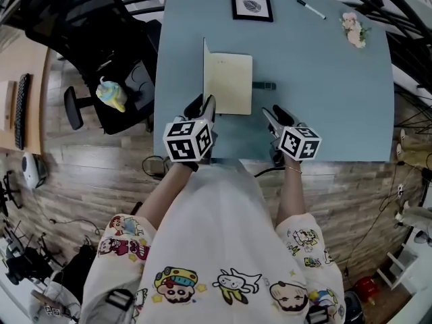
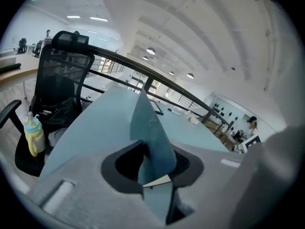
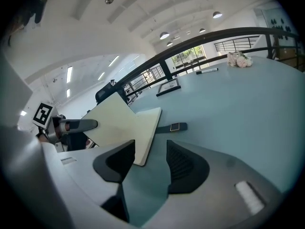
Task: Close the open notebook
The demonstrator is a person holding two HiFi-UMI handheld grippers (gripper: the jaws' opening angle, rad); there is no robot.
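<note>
Blue bench [image 1: 337,100] beside a black office chair [image 1: 101,39]
A framed print [image 1: 251,1], a marker [image 1: 311,9] and a flower sprig [image 1: 354,29] line the far edge.

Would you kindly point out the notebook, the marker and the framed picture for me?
notebook [image 1: 229,83], head view, on the middle of its open cream page.
marker [image 1: 311,9], head view, on the middle of its barrel.
framed picture [image 1: 251,1], head view, on the centre of the print.

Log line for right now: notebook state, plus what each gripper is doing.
notebook: cream-paged notebook open on light blue table | blue cover upright | left gripper: open, cover between jaws | right gripper: open, holding nothing
</note>
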